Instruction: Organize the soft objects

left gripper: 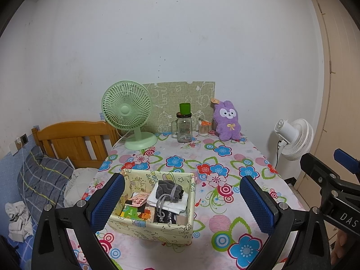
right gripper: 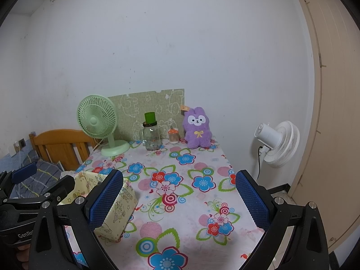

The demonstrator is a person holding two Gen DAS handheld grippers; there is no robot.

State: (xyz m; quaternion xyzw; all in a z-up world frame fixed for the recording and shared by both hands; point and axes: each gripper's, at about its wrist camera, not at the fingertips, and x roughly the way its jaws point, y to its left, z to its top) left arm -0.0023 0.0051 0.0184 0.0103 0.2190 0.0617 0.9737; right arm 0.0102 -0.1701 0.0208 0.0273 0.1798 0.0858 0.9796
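Observation:
A pale yellow fabric box (left gripper: 144, 229) sits on the flowered tablecloth near the table's front left. It holds a grey drawstring pouch (left gripper: 169, 190), folded white cloth (left gripper: 173, 204) and several small colourful items. My left gripper (left gripper: 182, 204) hovers open over the box with nothing between its blue pads. The right gripper (right gripper: 178, 202) is open too, above bare tablecloth to the right of the box (right gripper: 117, 211). A purple plush bunny (left gripper: 227, 120) sits upright at the back of the table by the wall.
At the table's back stand a green desk fan (left gripper: 128, 114), a glass jar mug with a green cup on top (left gripper: 184, 126) and a small cotton-swab jar (left gripper: 204, 128). A white fan (left gripper: 292, 138) stands right of the table. A wooden bed (left gripper: 74, 139) lies left.

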